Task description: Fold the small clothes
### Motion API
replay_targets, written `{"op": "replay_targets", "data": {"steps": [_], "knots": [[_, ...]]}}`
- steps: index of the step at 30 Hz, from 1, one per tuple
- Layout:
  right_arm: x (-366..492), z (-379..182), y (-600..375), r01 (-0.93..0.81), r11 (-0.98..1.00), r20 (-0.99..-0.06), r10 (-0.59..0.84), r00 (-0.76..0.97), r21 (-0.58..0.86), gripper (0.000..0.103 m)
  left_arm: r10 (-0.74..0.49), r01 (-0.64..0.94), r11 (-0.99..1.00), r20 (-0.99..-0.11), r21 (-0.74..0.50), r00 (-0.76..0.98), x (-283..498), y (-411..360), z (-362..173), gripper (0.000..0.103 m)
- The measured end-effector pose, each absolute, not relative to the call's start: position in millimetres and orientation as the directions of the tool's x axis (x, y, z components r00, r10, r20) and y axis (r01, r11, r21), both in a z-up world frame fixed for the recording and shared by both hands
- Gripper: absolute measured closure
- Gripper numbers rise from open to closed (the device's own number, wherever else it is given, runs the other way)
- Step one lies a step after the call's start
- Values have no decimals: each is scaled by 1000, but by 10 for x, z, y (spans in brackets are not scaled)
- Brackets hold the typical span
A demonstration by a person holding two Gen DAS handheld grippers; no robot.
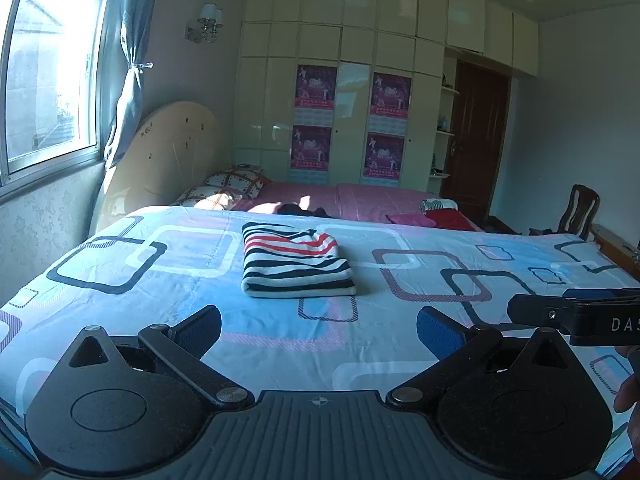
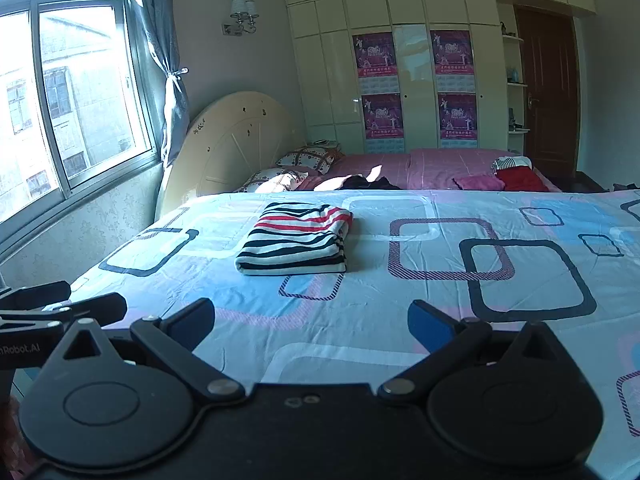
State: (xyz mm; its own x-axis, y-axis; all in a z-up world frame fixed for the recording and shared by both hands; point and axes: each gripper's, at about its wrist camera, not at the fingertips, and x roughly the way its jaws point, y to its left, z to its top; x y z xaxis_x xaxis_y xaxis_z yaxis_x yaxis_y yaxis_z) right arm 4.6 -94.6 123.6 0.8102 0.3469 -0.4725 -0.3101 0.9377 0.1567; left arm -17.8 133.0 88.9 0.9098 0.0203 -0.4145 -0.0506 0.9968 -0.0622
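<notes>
Folded striped shirt on the sheet, ahead of both grippers.

The shirt (image 1: 297, 264) (image 2: 297, 239) is seen lying flat on the sheet (image 1: 120, 300), well apart from the left gripper (image 1: 319, 330) and right gripper (image 2: 311, 322); both jaws are spread wide, nothing held.

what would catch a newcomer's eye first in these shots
The striped top, folded into a neat block, lies alone in the middle of the blue patterned sheet. Nearest the cameras, the left tool and the right tool hang open over the sheet's near edge, holding nothing. Behind, four pink posters stand out on the pale wardrobe, and a red garment lies on the pink bed beyond.
</notes>
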Motion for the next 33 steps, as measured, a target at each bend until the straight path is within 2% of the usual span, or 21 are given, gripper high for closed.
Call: {"op": "replay_targets", "data": {"steps": [33], "knots": [[-45, 1346, -949, -304, 942, -449, 336, 828, 145, 0, -3, -20, 998, -390, -55, 921, -152, 1215, 1018, 0]]}}
